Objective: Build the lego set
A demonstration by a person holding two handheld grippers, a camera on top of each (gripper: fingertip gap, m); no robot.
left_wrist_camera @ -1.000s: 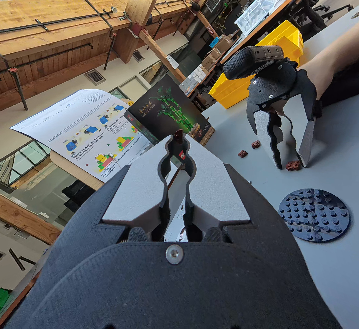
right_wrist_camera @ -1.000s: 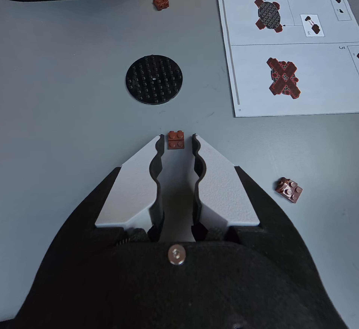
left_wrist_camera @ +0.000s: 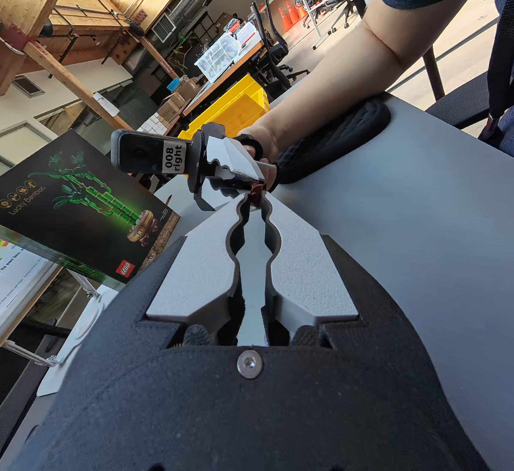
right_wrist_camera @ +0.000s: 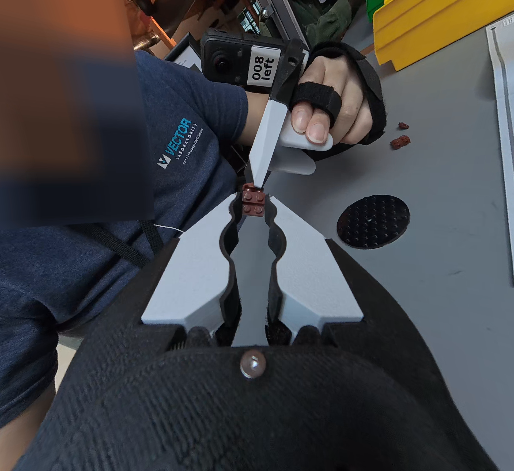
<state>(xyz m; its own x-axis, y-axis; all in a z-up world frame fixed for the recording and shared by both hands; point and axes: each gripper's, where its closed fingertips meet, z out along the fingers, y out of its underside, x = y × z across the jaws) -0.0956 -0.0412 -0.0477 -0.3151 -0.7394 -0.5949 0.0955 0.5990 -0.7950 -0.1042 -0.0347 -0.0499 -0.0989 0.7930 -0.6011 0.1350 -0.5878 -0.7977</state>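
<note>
My right gripper (right_wrist_camera: 251,202) is shut on a brown 2x2 brick (right_wrist_camera: 252,204) and holds it up in the air. My left gripper (left_wrist_camera: 254,198) is shut on a small brown piece (left_wrist_camera: 256,196). It also shows in the right wrist view (right_wrist_camera: 257,184), coming down from above with its piece (right_wrist_camera: 248,187) against the top of the brown brick. The two grippers meet tip to tip above the grey table. The black round studded plate (right_wrist_camera: 372,221) lies flat on the table to the right, bare.
Two loose brown pieces (right_wrist_camera: 400,142) lie beyond the plate. The instruction booklet (right_wrist_camera: 503,102) is at the right edge, and yellow bins (right_wrist_camera: 445,4) at the back. The set's box (left_wrist_camera: 83,207) stands at the left. A black wrist pad (left_wrist_camera: 333,141) lies under the person's arm.
My right gripper shut on the brown brick that lay between its fingers, lifted it off the table and turned toward the left gripper. My left gripper swung over to meet it.
</note>
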